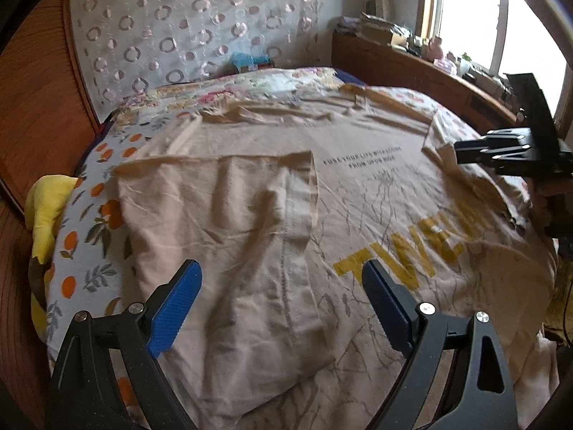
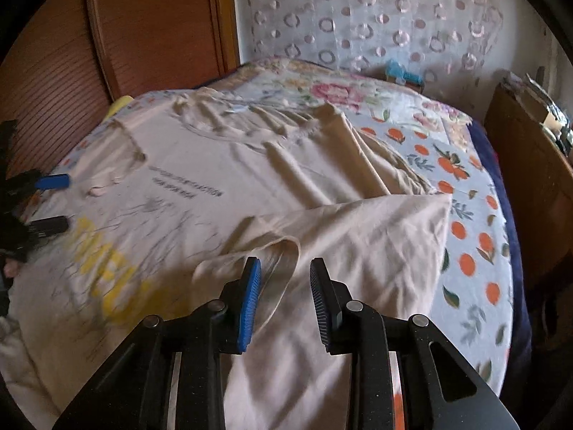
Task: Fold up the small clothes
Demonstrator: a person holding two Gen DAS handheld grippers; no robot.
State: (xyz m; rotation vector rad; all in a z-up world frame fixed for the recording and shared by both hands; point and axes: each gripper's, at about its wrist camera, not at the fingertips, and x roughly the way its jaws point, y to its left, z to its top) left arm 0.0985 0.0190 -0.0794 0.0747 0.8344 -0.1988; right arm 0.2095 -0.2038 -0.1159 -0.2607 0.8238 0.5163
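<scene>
Left claw: the left claw (image 1: 281, 301) has its blue-padded jaws spread wide with nothing between them; it hovers over the folded-in left side of the shirt, apart from the cloth as far as can be seen.
Right claw: the right claw (image 2: 284, 299) has its jaws a narrow gap apart, pads not pressing on anything; a rounded fold of the shirt's cloth lies just beyond the tips. In the left wrist view this claw (image 1: 462, 152) shows at the shirt's right side, beside a raised bit of cloth.
Shirt: the beige cotton T-shirt with yellow block letters and small dark print (image 1: 358, 186) lies front up, spread over most of the bed. Its left side is folded in over the body as a flap (image 1: 215, 215). On the right side, a broad flap (image 2: 358, 251) is turned in over the body, its outer corner pointing toward the bed's right edge.
Neckline: toward the far edge of the bed, wrinkled.
Bed: a bed cover printed with oranges, leaves and flowers (image 2: 476, 236) shows bare along both sides of the shirt and at the far edge.
Left edge of bed: a yellow cloth (image 1: 46, 208) hangs there.
Beyond the bed: a white curtain with ring patterns (image 1: 186, 25) at the far end, and a wooden shelf (image 1: 412, 68) crowded with small things under a bright window.
</scene>
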